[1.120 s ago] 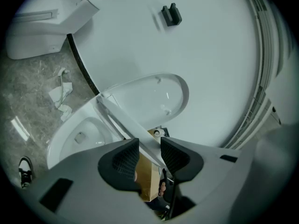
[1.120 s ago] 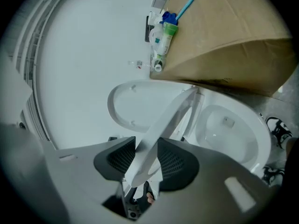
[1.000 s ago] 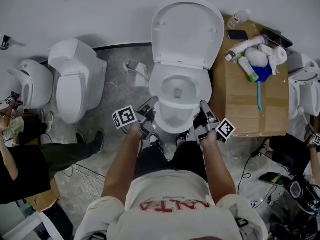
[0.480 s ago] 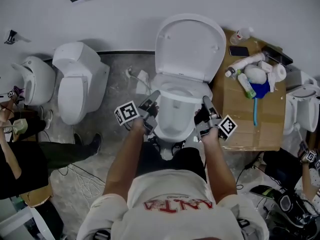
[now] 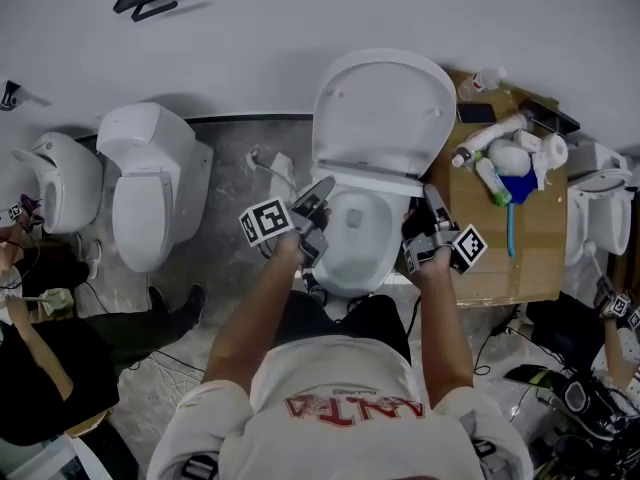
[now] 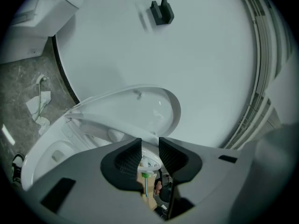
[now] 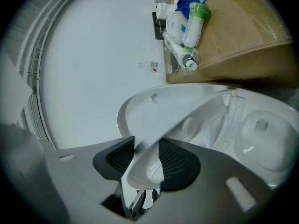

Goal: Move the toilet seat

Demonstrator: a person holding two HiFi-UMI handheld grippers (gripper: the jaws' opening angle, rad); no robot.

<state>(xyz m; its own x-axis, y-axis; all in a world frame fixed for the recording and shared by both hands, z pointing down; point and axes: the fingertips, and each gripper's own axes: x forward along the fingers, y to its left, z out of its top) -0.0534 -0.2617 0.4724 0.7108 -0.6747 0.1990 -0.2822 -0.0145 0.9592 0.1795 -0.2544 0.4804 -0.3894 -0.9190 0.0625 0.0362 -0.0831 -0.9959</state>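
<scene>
toilet seat [image 7: 145,155] sits half-raised below the upright lid [image 5: 385,108], its rim pinched in the right gripper's [image 7: 147,143] jaws, which have just eased a little wider. left gripper's [image 6: 149,141] jaws, just narrowing, stand slightly apart at the other edge with nothing between the pads. by my reading the rest of the swing up to the lid is yet to do.

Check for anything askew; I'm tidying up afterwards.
Bottles lie toppled in a heap on the cardboard box right of the toilet, not upright. The toilet seat hangs half-raised between bowl and lid.

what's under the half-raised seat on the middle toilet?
The white bowl, with a small drain opening at its bottom; nothing else shows in it. The tilted seat covers part of the bowl's rim, so what lies right beneath it there can't be seen.
</scene>
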